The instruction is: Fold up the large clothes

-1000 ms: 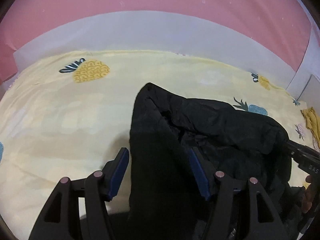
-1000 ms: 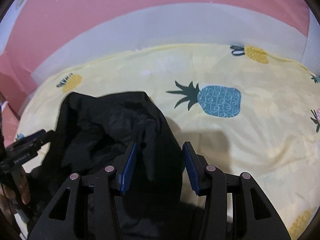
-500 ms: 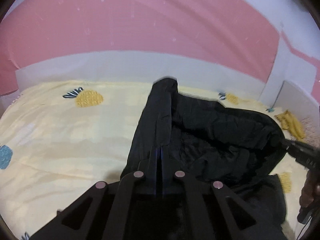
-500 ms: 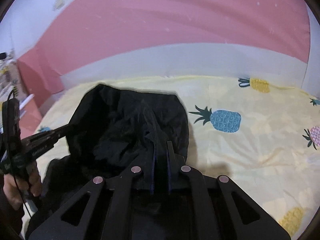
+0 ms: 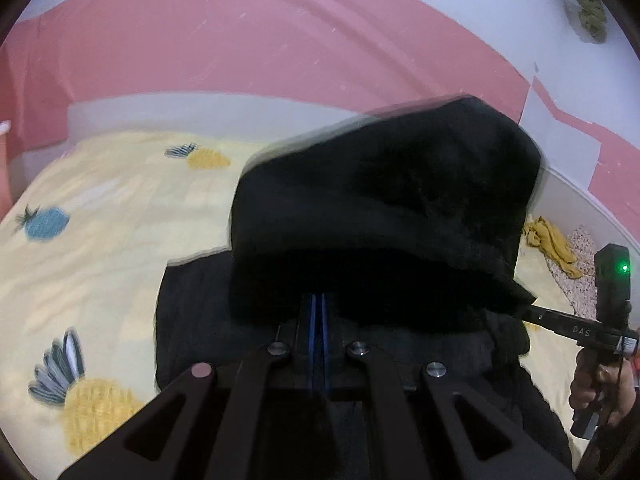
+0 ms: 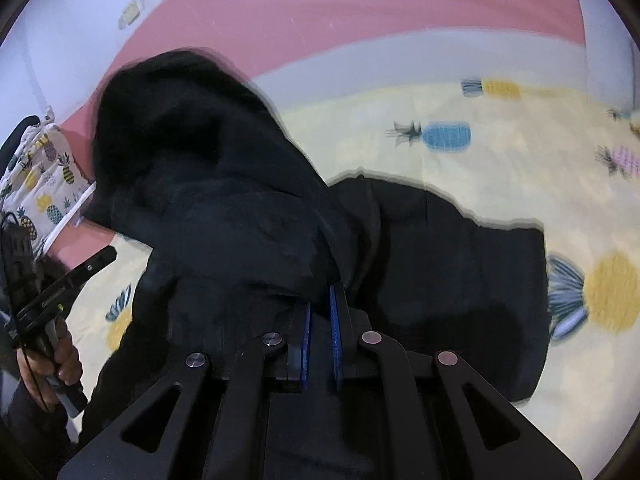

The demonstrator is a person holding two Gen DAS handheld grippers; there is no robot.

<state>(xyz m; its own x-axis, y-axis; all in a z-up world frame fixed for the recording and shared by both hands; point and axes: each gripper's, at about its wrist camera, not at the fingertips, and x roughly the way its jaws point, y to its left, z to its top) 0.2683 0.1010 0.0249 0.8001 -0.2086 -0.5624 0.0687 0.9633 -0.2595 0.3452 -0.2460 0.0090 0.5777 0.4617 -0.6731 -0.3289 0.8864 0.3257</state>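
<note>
Covering frame bottom to wall, yellow pineapple sheet (image 5: 100,208). Black garment (image 5: 380,208) fills centre, blurred upper fold raised, lower part flat on sheet. Left gripper (image 5: 318,308) pinched tight on fabric; right gripper (image 6: 320,304) nearly closed, clamping fold. Yellow cloth (image 5: 552,244) right edge.

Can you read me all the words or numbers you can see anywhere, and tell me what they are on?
"DAS": white letters on the side of the right gripper, seen from the left camera; the letters may go on out of sight.
A small white label at that gripper's back end is too blurred to read.
No writing shows on the black garment or the bedsheet.
</note>
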